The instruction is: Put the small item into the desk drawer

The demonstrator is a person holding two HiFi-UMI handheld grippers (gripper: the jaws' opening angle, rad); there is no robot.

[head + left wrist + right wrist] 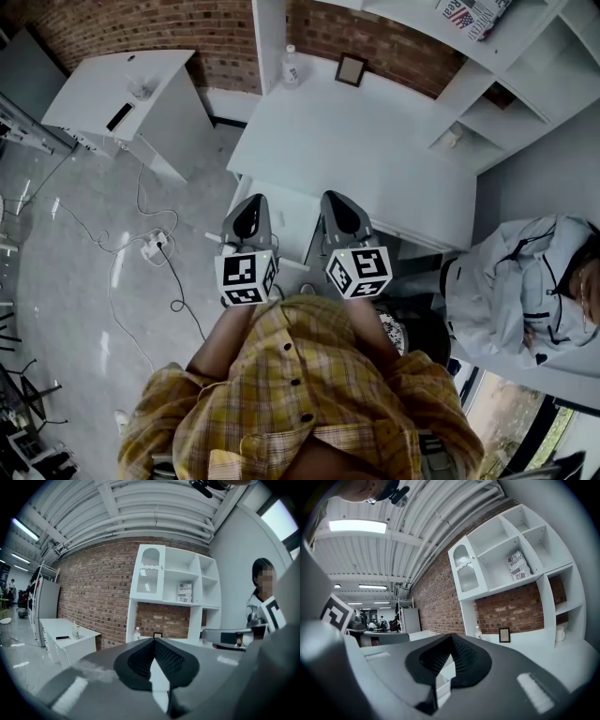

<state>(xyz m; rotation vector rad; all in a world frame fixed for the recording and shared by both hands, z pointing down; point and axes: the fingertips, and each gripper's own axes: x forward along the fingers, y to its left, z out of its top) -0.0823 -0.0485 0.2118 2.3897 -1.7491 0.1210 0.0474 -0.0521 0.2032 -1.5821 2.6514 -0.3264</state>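
Note:
The white desk [375,150] lies ahead of me, and its white drawer front [292,225] shows below the near edge, between my two grippers. My left gripper [252,201] hangs just in front of that edge, shut and empty. My right gripper [335,197] is beside it, also shut with nothing held. In the left gripper view the left gripper's [153,640] jaws meet at the tips, and in the right gripper view the right gripper's [451,636] do too. A small pale item [453,139] sits at the foot of the shelf unit. I cannot tell whether the drawer is open.
A water bottle [291,67] and a small picture frame [352,68] stand at the desk's back. White shelving [511,84] rises on the right. A person in a white jacket [520,281] sits right. A side table [122,94] and floor cables with a power strip [151,247] lie left.

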